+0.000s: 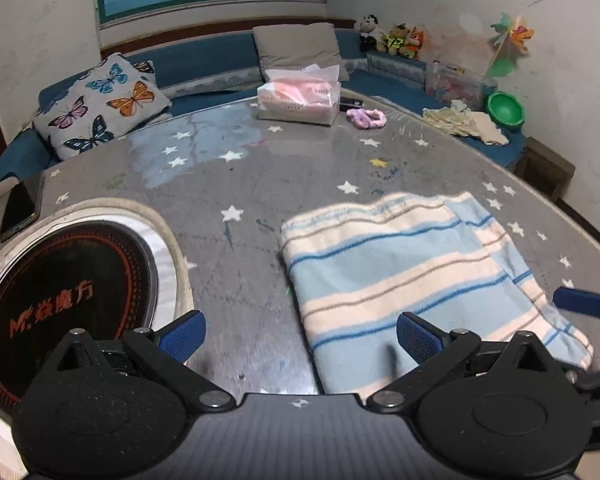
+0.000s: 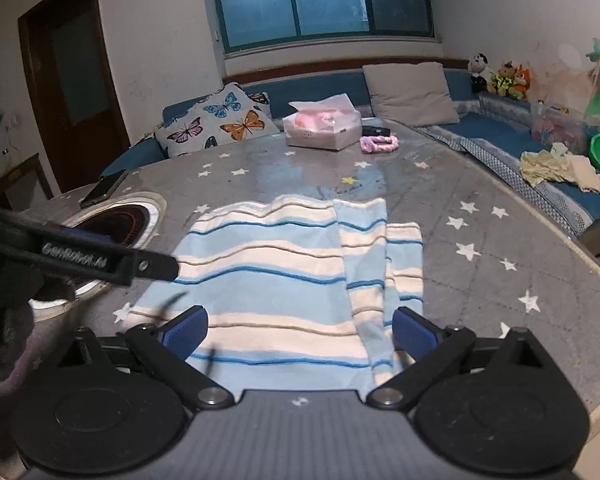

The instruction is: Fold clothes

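Note:
A folded cloth with light-blue and cream stripes (image 1: 400,272) lies flat on the grey star-patterned table (image 1: 260,184). My left gripper (image 1: 300,336) stands open at the cloth's near left corner; its right finger is over the cloth and its left finger over bare table. One blue pad (image 1: 580,303) of the right gripper shows at the cloth's right edge. In the right wrist view the cloth (image 2: 284,280) has a narrower folded strip along its right side. My right gripper (image 2: 300,332) is open above its near edge, pads apart from the fabric. The left gripper's black finger (image 2: 100,258) reaches in from the left.
A round black cooktop (image 1: 72,300) is set into the table at the left, with a phone (image 1: 22,204) beyond it. A tissue box (image 1: 300,98) and a pink scrunchie (image 1: 366,117) sit at the far side. A blue bench with cushions (image 2: 216,124) rings the table.

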Motion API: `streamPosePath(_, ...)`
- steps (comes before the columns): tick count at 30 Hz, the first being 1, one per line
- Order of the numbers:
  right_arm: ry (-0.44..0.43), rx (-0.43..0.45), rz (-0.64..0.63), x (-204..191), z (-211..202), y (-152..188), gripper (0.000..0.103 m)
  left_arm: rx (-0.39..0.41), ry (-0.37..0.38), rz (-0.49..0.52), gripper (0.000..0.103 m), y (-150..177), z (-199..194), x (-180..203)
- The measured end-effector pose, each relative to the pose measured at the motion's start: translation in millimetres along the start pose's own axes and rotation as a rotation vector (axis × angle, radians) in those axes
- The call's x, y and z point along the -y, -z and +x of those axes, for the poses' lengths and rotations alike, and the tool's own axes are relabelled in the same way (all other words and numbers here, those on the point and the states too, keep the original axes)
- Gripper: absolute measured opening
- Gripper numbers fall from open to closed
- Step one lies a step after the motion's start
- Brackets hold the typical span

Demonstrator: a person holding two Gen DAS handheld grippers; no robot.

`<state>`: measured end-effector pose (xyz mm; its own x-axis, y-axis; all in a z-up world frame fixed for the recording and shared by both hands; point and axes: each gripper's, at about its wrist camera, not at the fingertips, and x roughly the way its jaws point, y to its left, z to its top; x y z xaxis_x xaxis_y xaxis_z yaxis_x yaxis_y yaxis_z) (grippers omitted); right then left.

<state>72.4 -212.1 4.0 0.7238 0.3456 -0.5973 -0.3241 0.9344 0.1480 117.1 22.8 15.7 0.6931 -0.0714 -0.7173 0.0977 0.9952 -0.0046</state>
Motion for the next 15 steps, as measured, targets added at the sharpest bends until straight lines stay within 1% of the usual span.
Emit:
streamPosePath(4,0.015,-0.015,-0.006,4,5,-10,0.1,-0.004,-0.024,-0.011,0.103,2,1,-1)
streamPosePath(7,0.05,-0.034,-0.025,9,14,-25,0.101,-0.011,-0.025,-0.009,0.103,2,5,-1)
streamPosePath(10,0.105,-0.057,-0.043,13,27,-31,0.101,-0.02,-0.018,-0.005,0.103,2,9,0)
streamPosePath(14,0.158,-0.134,-0.025,24,52,-31,0.101,-0.024,-0.007,0.003,0.103,0,14,-1)
streamPosePath(15,0.155,-0.154,-0.013,26,54,-31,0.101,-0.02,-0.009,-0.001,0.103,-2,15,-3)
